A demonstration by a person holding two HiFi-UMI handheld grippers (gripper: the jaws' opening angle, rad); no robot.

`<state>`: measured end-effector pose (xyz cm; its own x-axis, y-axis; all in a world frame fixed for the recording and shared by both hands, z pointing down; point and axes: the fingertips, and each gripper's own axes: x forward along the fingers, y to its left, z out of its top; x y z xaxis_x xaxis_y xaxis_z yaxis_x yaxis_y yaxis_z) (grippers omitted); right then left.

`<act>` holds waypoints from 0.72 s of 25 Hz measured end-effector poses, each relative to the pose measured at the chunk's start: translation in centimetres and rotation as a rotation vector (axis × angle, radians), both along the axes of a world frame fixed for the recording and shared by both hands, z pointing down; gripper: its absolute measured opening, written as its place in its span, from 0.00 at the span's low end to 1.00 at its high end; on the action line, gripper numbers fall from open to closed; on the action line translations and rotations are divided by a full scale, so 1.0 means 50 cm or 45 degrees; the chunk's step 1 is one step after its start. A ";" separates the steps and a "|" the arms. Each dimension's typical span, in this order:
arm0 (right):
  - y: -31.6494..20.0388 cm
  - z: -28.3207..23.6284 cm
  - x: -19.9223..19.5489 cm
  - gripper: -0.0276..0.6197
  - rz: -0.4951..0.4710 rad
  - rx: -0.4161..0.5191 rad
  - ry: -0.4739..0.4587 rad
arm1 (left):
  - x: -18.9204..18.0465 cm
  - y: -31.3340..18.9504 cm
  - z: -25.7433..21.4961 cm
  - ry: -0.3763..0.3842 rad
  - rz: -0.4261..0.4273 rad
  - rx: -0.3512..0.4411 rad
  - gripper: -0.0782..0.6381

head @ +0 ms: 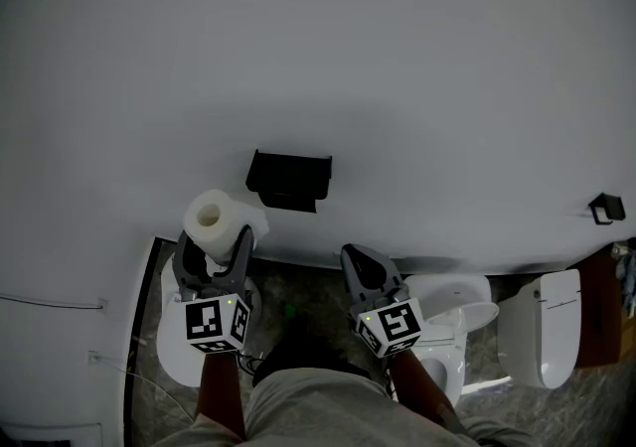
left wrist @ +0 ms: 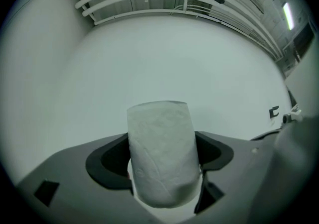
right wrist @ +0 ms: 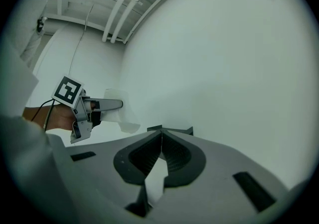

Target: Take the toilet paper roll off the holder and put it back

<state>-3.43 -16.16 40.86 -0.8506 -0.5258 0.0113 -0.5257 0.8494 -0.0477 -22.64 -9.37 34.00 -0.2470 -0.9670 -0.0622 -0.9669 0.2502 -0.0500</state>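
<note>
The roll (head: 212, 218) is off the wall and clamped in our left gripper (head: 216, 241), its core pointing along the jaws. The holder (head: 289, 178) lies just right and farther. Our right gripper (head: 354, 258) is closed on nothing.

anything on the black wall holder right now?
Nothing shows on the holder. The toilet paper roll is clamped in the left gripper, apart from the holder and to its side. The holder's underside is hidden from above.
</note>
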 end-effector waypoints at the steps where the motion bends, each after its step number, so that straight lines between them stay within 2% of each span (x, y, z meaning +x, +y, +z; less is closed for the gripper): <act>1: 0.001 -0.003 -0.020 0.05 -0.020 0.004 0.001 | -0.018 0.006 0.000 0.003 -0.018 0.001 0.66; 5: 0.007 -0.014 -0.092 0.05 -0.082 0.012 -0.003 | -0.086 0.024 -0.002 0.011 -0.076 0.004 0.66; 10: 0.002 -0.023 -0.146 0.05 -0.107 0.020 -0.012 | -0.146 0.036 -0.018 0.008 -0.117 0.023 0.66; 14: -0.004 -0.037 -0.185 0.05 -0.085 0.038 -0.017 | -0.193 0.023 -0.049 -0.003 -0.098 0.071 0.66; 18: -0.022 -0.041 -0.190 0.05 -0.026 0.052 -0.016 | -0.202 -0.019 -0.062 -0.011 -0.035 0.093 0.66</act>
